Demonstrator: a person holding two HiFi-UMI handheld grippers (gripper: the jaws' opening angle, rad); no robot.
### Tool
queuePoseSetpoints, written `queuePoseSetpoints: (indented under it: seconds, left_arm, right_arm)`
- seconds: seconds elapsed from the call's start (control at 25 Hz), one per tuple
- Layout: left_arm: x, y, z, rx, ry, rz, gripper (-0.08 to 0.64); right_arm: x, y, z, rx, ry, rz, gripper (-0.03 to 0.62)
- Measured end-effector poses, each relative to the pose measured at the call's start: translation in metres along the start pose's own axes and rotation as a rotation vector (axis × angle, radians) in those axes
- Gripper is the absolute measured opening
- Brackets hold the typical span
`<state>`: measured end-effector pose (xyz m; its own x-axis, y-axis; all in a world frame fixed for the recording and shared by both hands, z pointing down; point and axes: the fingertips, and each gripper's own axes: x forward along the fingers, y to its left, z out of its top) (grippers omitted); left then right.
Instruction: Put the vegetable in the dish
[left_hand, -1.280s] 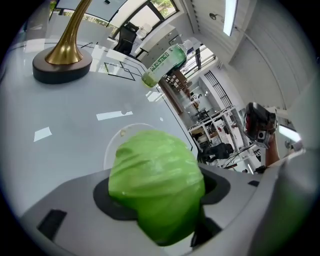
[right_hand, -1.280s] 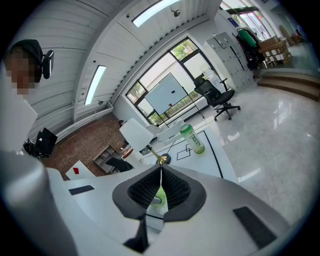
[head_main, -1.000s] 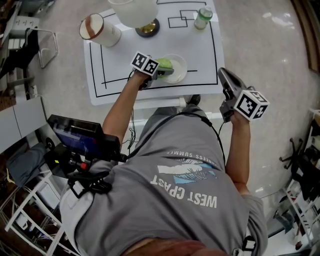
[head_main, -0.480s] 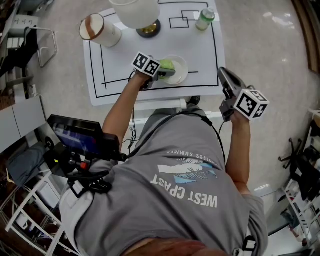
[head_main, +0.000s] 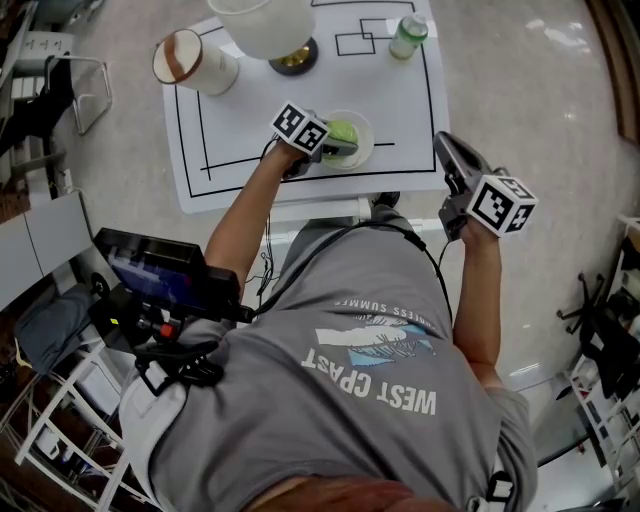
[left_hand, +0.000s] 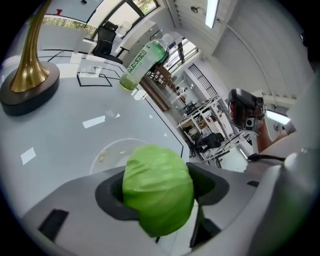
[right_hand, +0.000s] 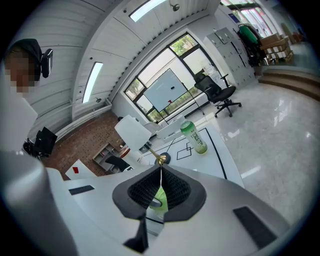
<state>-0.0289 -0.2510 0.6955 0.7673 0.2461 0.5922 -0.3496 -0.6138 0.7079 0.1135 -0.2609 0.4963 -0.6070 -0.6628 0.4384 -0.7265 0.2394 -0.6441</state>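
Observation:
A round green leafy vegetable (left_hand: 157, 195) sits between the jaws of my left gripper (left_hand: 159, 186). The jaws are closing and both pads press its sides. Just past it, the clear shallow dish (left_hand: 107, 150) lies on the white table. In the head view the left gripper (head_main: 338, 146) holds the vegetable (head_main: 343, 132) over the dish (head_main: 369, 140). My right gripper (head_main: 448, 158) hangs off the table's right edge, above the floor. Its dark pads (right_hand: 172, 190) meet with nothing held.
A white table (head_main: 225, 120) marked with black lines carries a lamp with a gold base (head_main: 296, 57) and white shade, a green bottle (head_main: 406, 35) at the far right, and a white canister with a brown lid (head_main: 190, 62) at the far left.
My left gripper has carried the vegetable slightly right and forward, further over the dish. The right gripper has stayed where it was.

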Motion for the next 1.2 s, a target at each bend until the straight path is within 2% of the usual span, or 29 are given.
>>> queuePoseSetpoints:
  seconds: [0.56, 0.96, 1.2]
  left_arm:
    - [-0.003, 0.003, 0.016, 0.235, 0.023, 0.150, 0.312]
    - [-0.011, 0.000, 0.024, 0.332, -0.102, 0.232, 0.331]
    - [-0.013, 0.006, 0.025, 0.352, -0.108, 0.281, 0.347]
  right_arm:
    - [0.001, -0.006, 0.000, 0.011, 0.018, 0.002, 0.008]
    - [0.000, -0.007, -0.006, 0.022, 0.031, -0.001, 0.008]
    - [0.002, -0.008, -0.011, 0.032, 0.036, 0.001, 0.008]
